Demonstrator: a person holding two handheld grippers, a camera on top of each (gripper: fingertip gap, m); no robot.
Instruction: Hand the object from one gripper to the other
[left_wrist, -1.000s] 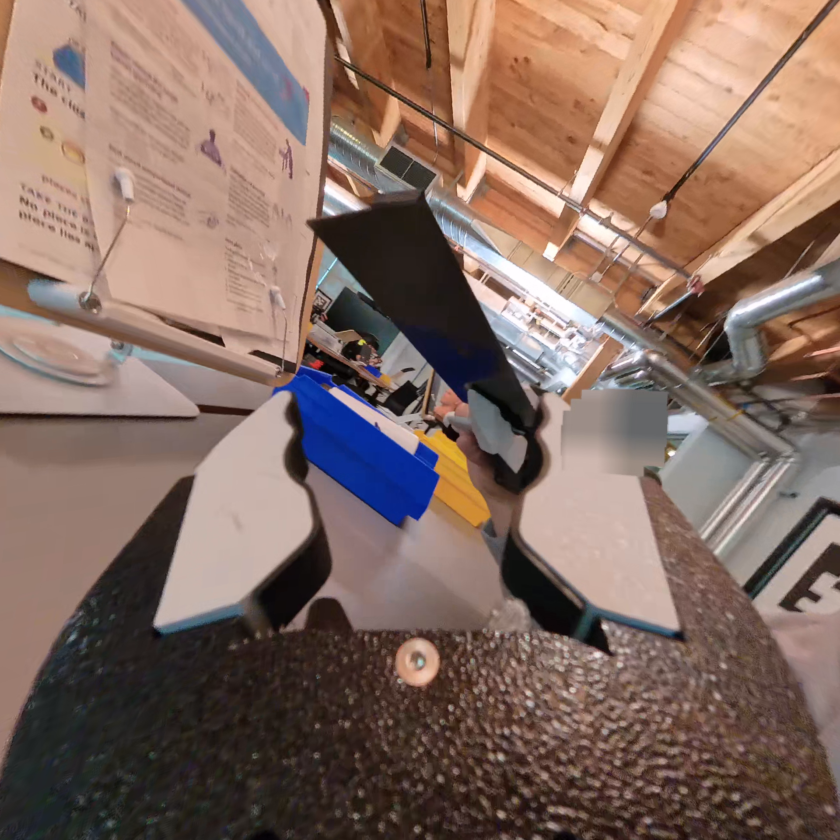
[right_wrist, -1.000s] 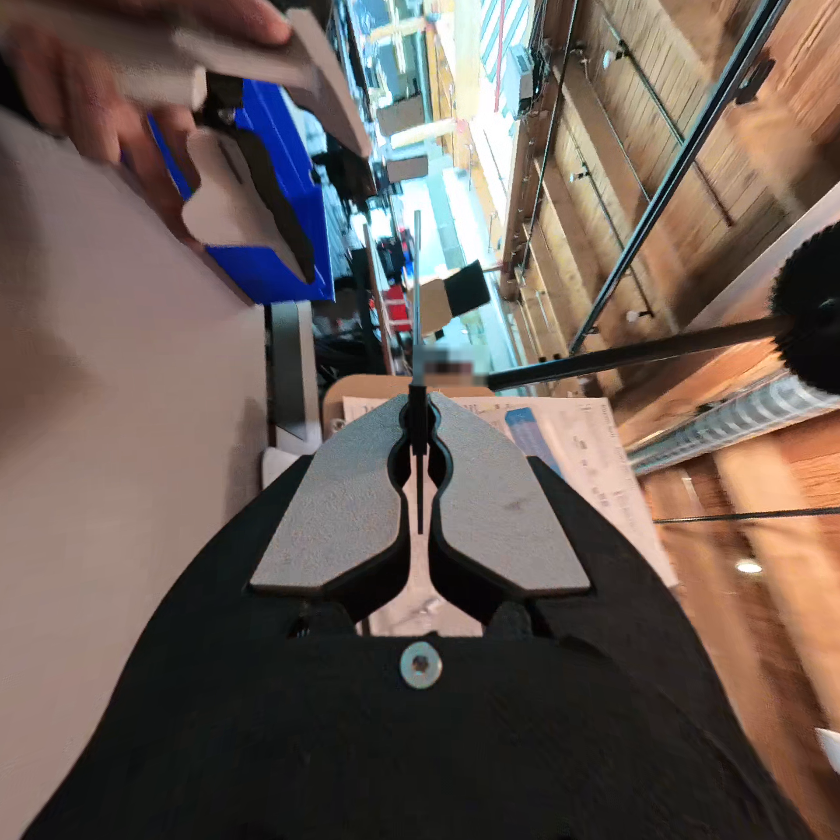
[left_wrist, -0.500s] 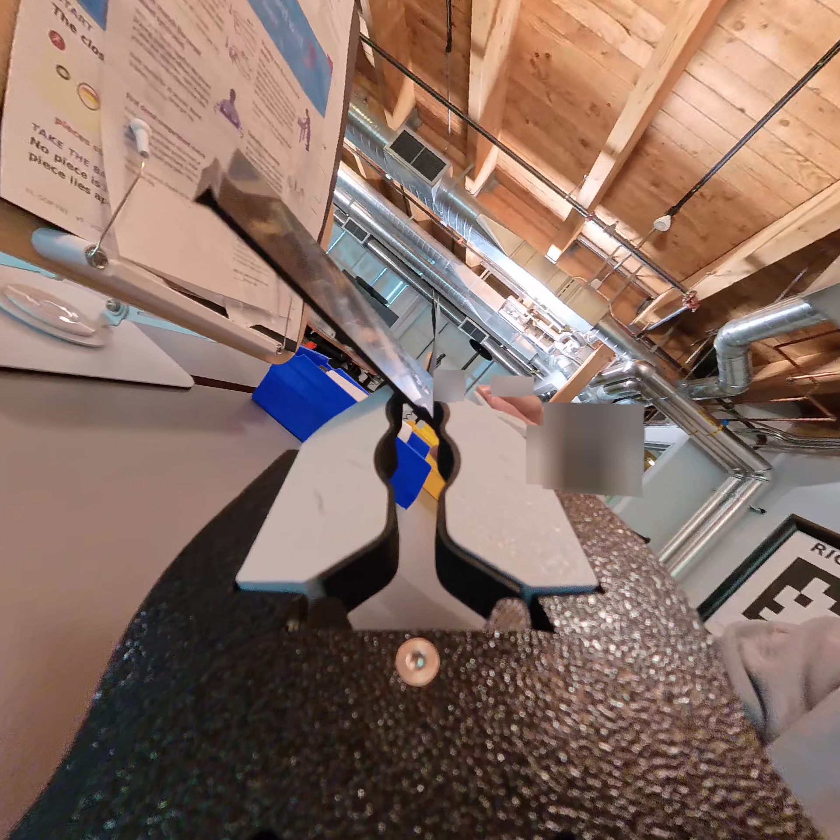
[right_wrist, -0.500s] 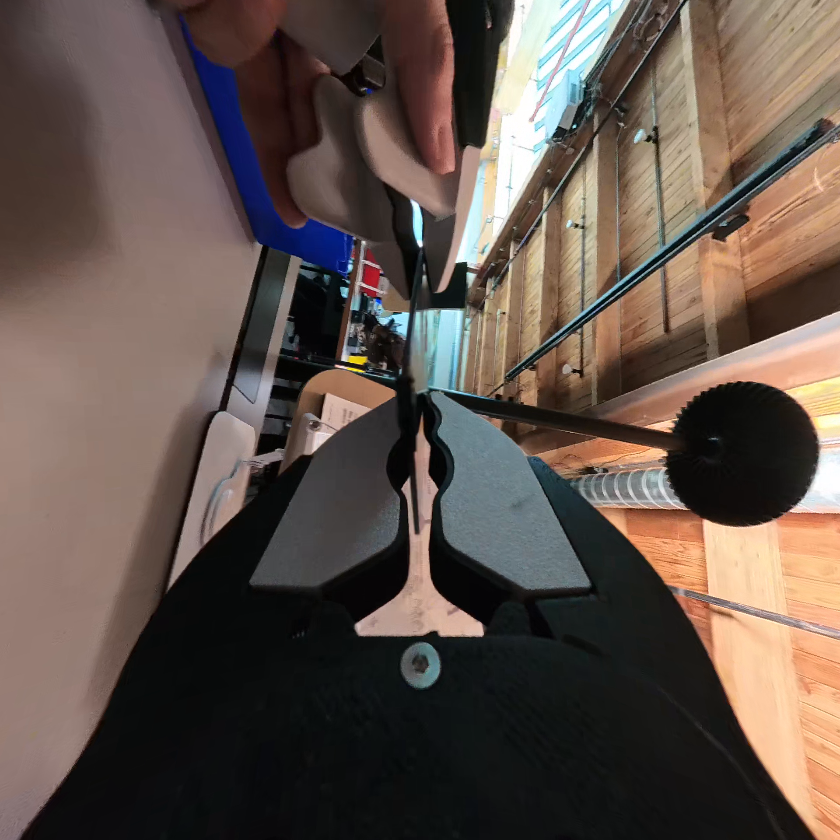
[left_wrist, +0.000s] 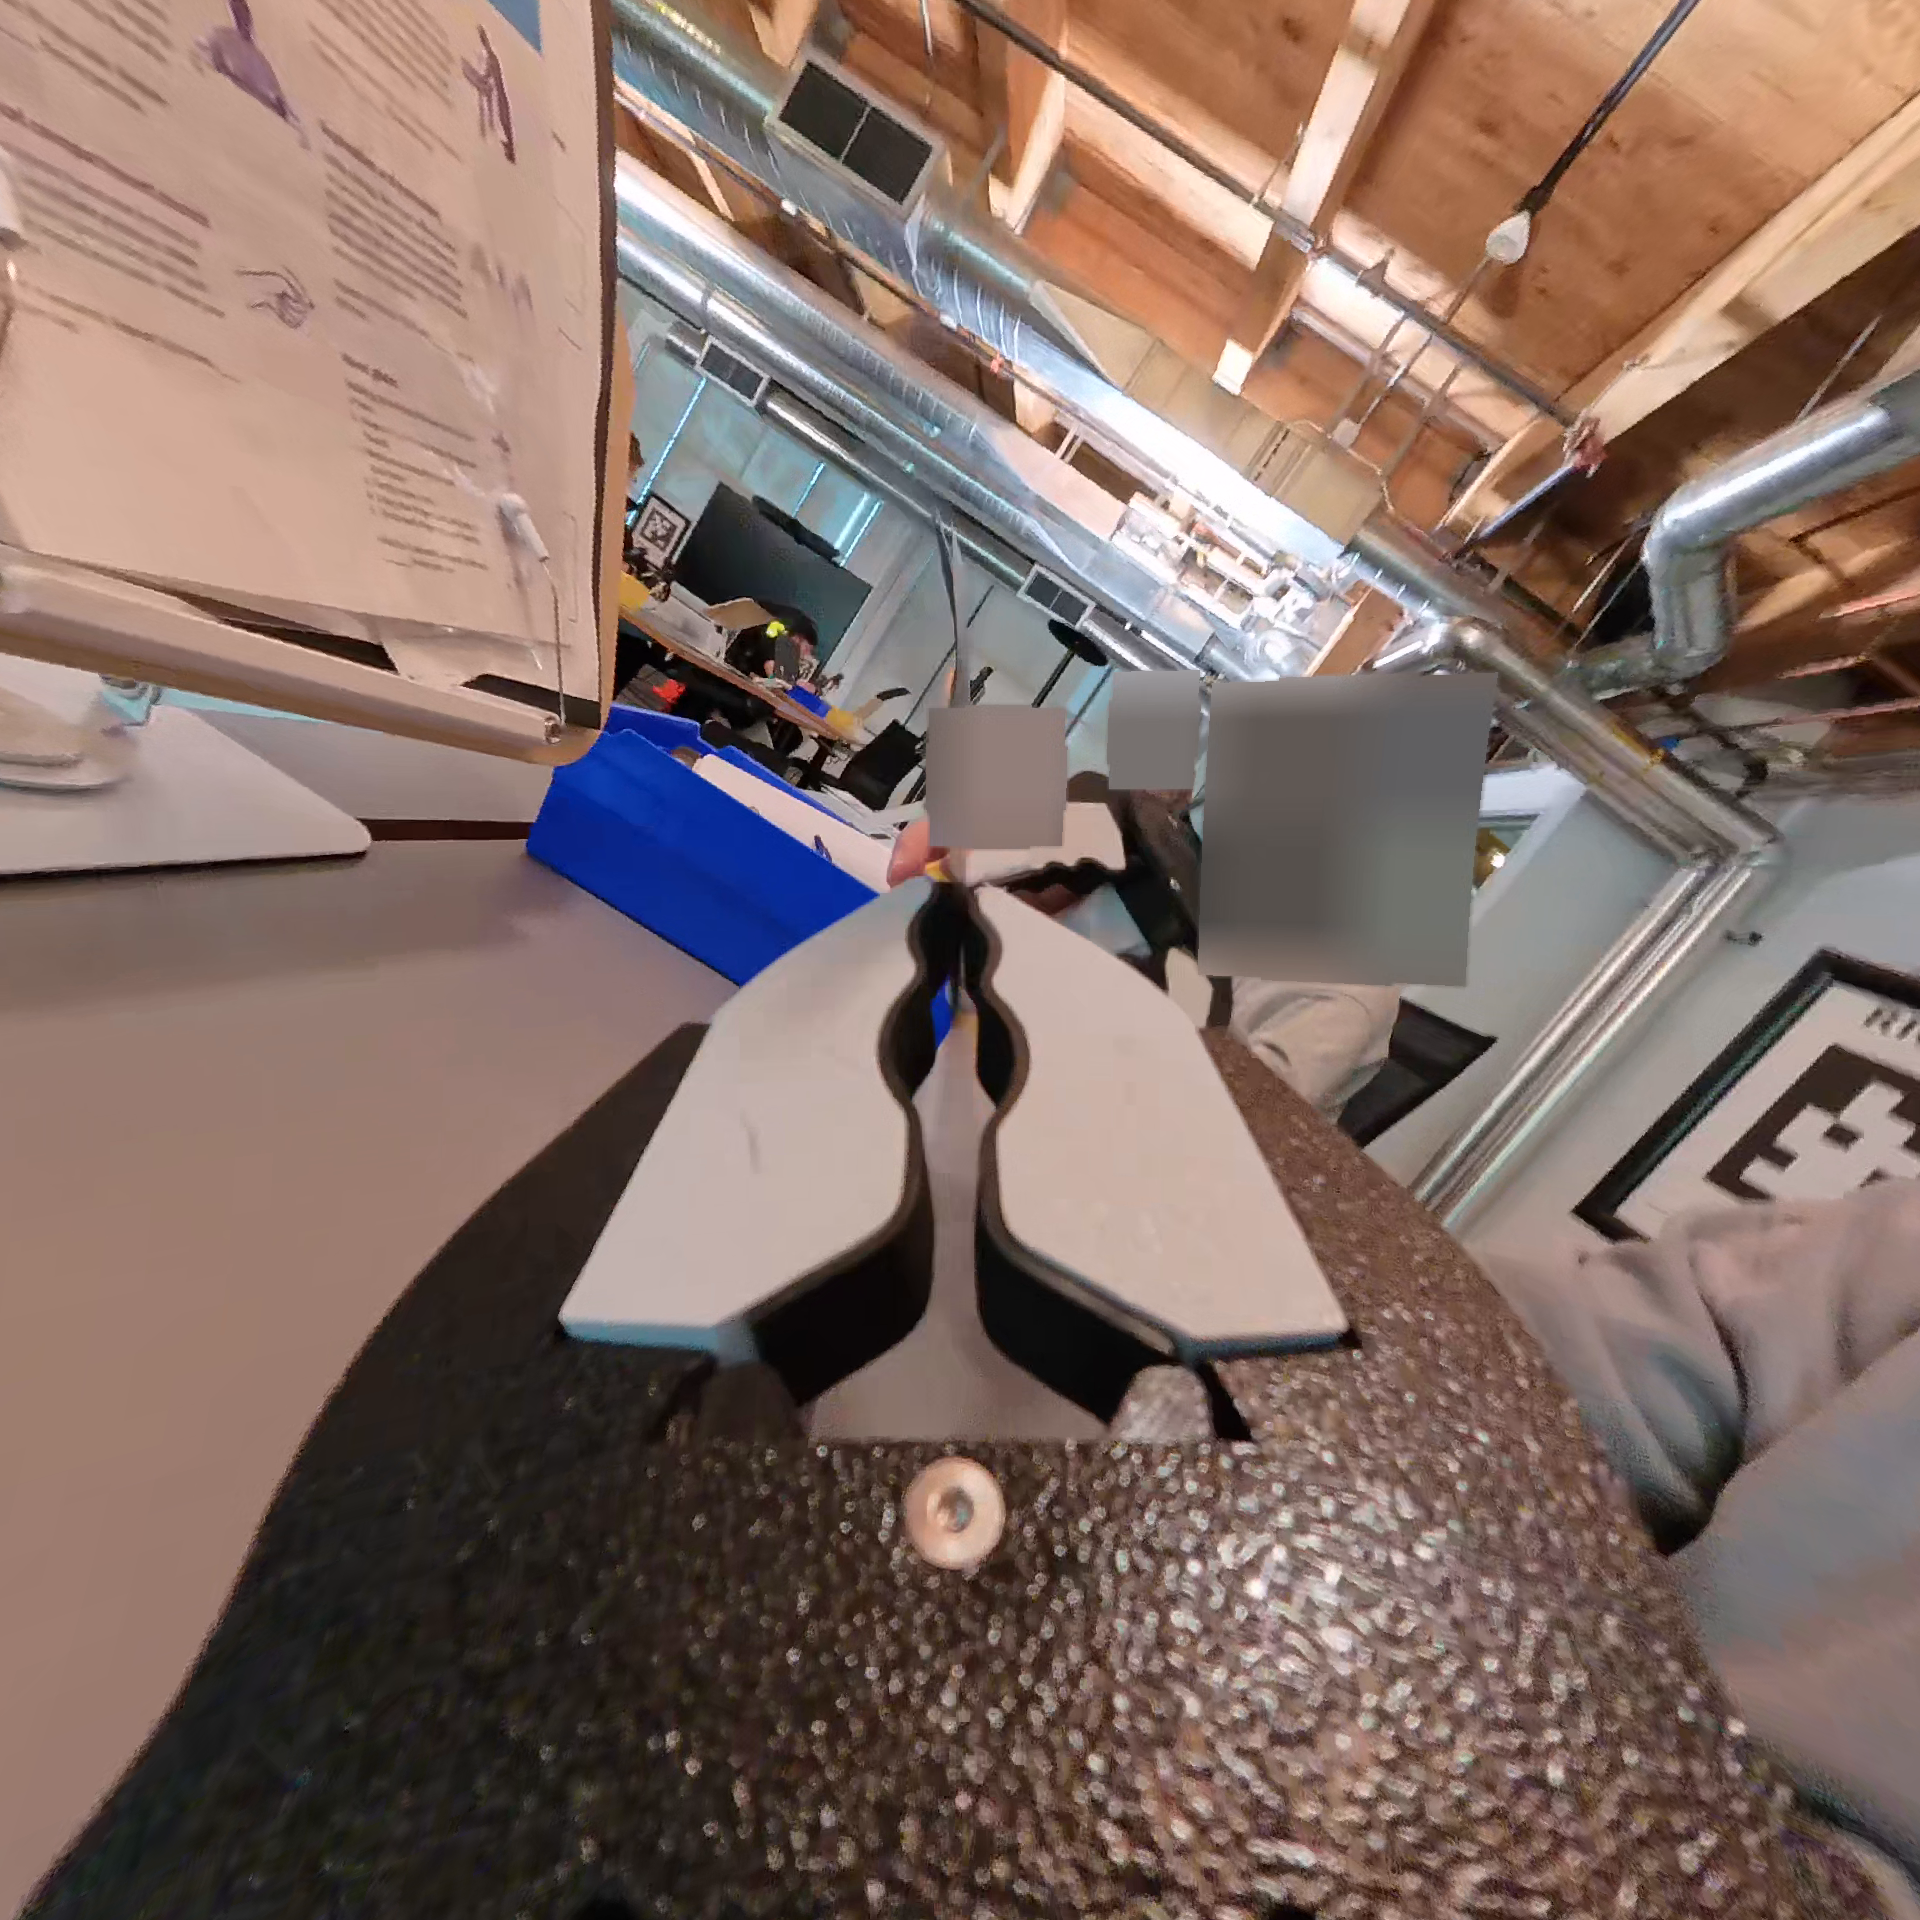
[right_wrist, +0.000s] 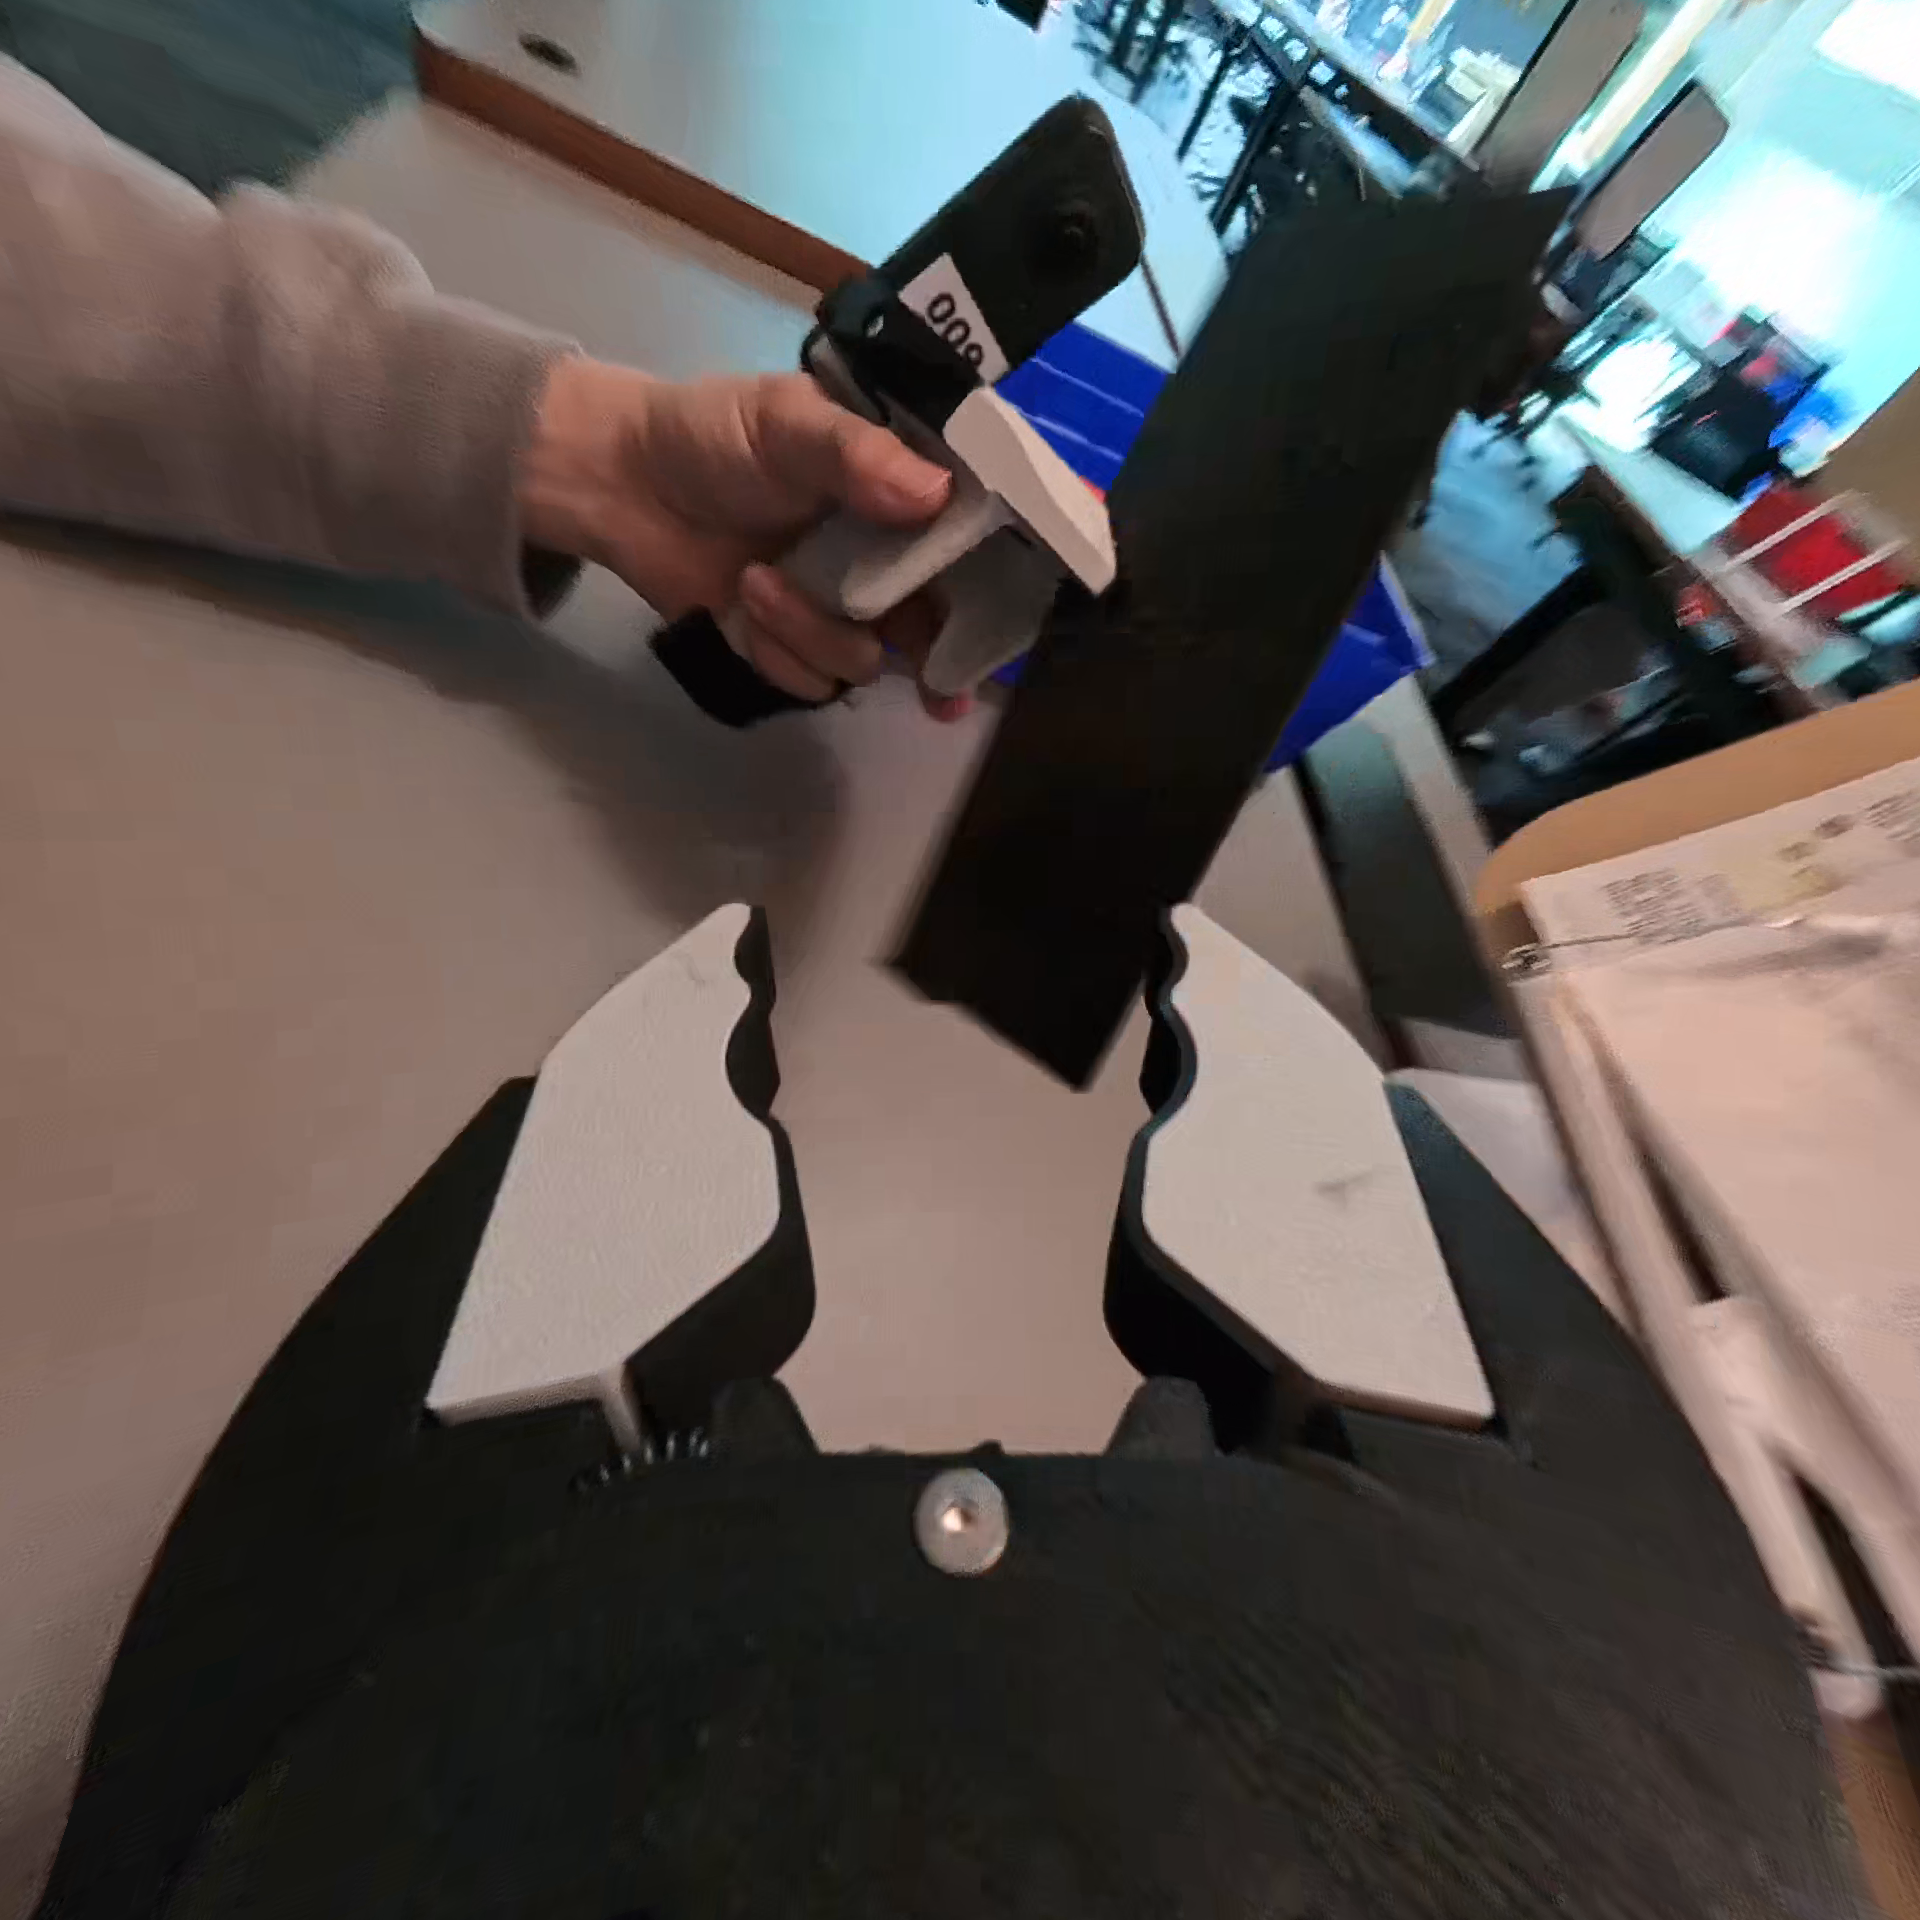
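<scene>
The object is a thin flat black strip. In the right wrist view a hand holds my left gripper, which is shut on the strip near its middle. The strip slants down, and its lower end hangs between the fingertips of my right gripper, close to the right finger without being clamped. The right gripper is open and empty. In the left wrist view my left gripper is shut on the strip, which shows edge-on as a thin dark line rising from the fingertips.
A grey table lies below both grippers. A blue bin stands at its far side, also in the right wrist view. A stand with printed sheets is at the left, at the right in the right wrist view. The gap from one gripper's tips to the other's is roughly 9 cm.
My left gripper closed on the strip. My right gripper then opened, let go of it and drew back. The strip now hangs from the left gripper alone.
</scene>
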